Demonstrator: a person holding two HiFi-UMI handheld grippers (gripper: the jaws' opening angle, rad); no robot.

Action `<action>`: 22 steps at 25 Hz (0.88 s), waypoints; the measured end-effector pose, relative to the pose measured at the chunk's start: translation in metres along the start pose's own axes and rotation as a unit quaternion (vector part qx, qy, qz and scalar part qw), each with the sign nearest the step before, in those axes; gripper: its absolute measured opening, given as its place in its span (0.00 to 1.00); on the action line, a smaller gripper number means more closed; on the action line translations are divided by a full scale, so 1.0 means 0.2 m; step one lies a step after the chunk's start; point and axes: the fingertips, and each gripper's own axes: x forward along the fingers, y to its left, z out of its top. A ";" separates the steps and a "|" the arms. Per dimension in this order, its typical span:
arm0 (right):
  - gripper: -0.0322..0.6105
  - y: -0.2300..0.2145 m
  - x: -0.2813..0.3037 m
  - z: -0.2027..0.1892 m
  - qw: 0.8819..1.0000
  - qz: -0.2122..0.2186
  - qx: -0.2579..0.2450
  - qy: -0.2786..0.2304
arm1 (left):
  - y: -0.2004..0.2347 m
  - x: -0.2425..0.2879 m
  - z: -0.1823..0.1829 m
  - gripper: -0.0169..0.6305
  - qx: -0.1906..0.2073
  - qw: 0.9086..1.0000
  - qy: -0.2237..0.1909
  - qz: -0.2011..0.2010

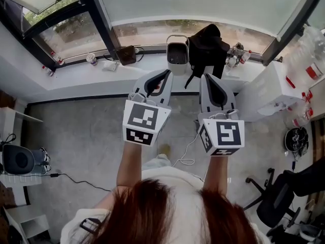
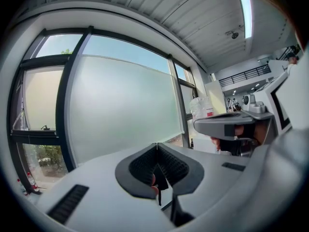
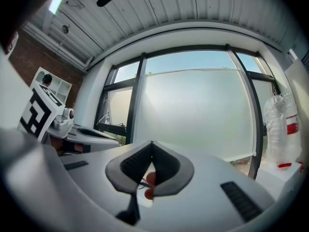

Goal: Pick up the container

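Observation:
A white open-topped container with a raised handle stands on the window sill in the head view, dark inside. Both grippers are held up side by side in front of it, pointing at the sill. My left gripper is shut, its jaws meeting at the tip with nothing between them, just left of and short of the container. My right gripper is also shut and empty, to the container's right. The left gripper view shows my left gripper against a frosted window, and the right gripper view shows my right gripper the same way.
A black bag slumps on the sill right of the container, with small bottles beyond it. A cup and a dark object sit on the sill at the left. A white cabinet with clear bottles is at the right. Office chairs stand at the lower right.

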 end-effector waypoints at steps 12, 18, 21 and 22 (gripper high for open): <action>0.09 0.00 0.36 0.00 1.000 -0.018 0.010 -0.003 | 0.30 0.23 -0.02 0.05 0.012 1.000 -0.004 -0.016; 0.09 0.01 0.47 0.01 1.000 -0.030 -0.001 0.000 | 0.41 0.28 -0.02 0.05 0.009 1.000 -0.012 -0.024; 0.09 0.03 0.50 0.01 1.000 -0.031 -0.004 0.002 | 0.45 0.30 -0.03 0.05 0.007 0.999 -0.012 -0.029; 0.09 0.04 0.51 0.01 1.000 -0.031 -0.006 0.004 | 0.46 0.31 -0.04 0.05 0.006 0.999 -0.011 -0.030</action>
